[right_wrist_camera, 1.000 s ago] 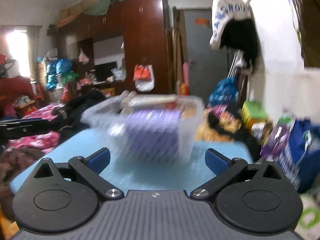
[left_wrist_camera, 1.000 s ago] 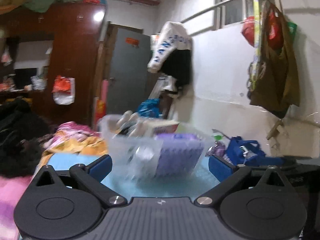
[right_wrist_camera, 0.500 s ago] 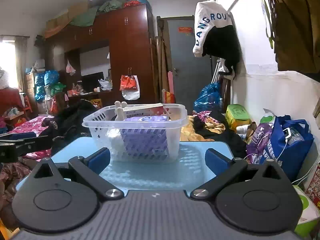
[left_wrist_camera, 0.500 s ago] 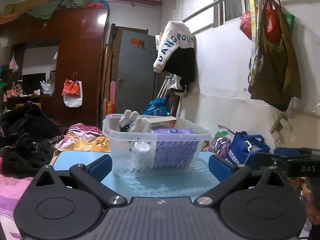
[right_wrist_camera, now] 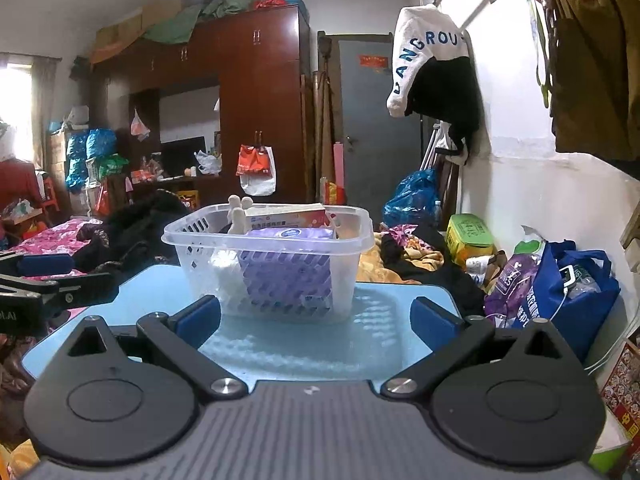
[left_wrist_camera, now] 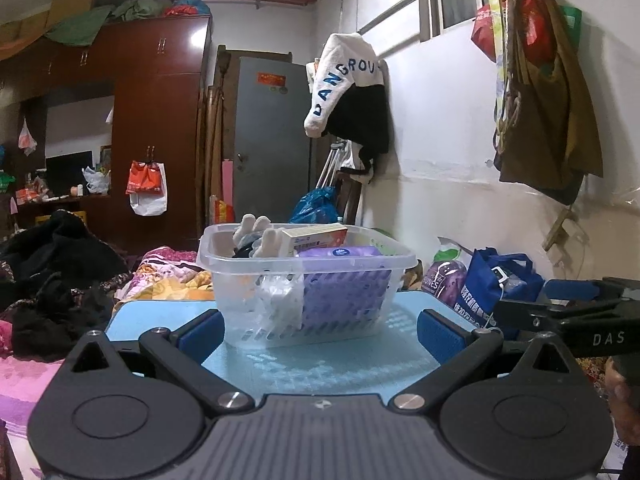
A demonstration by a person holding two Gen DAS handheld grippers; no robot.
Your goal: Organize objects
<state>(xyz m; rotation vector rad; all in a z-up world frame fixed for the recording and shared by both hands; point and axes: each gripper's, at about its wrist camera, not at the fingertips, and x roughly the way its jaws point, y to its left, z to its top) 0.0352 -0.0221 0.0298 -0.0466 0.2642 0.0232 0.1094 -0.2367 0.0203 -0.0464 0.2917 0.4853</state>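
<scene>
both claws gape wide and empty – left claw [left_wrist_camera: 318, 330], right claw [right_wrist_camera: 314, 316] – before the clear basket [right_wrist_camera: 268, 258] on the blue desk [right_wrist_camera: 304, 344]; blue bag [right_wrist_camera: 568, 292] just beside.

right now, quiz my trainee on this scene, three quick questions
1. True or false: the left gripper holds the clear basket.
2. The purple pack is: A) inside the basket, B) on the blue table, C) in the right gripper.
3. What lies across the top of the basket's contents?

Key: 1 false, both grippers open and empty. 2 A. 3 the flat box.
</scene>
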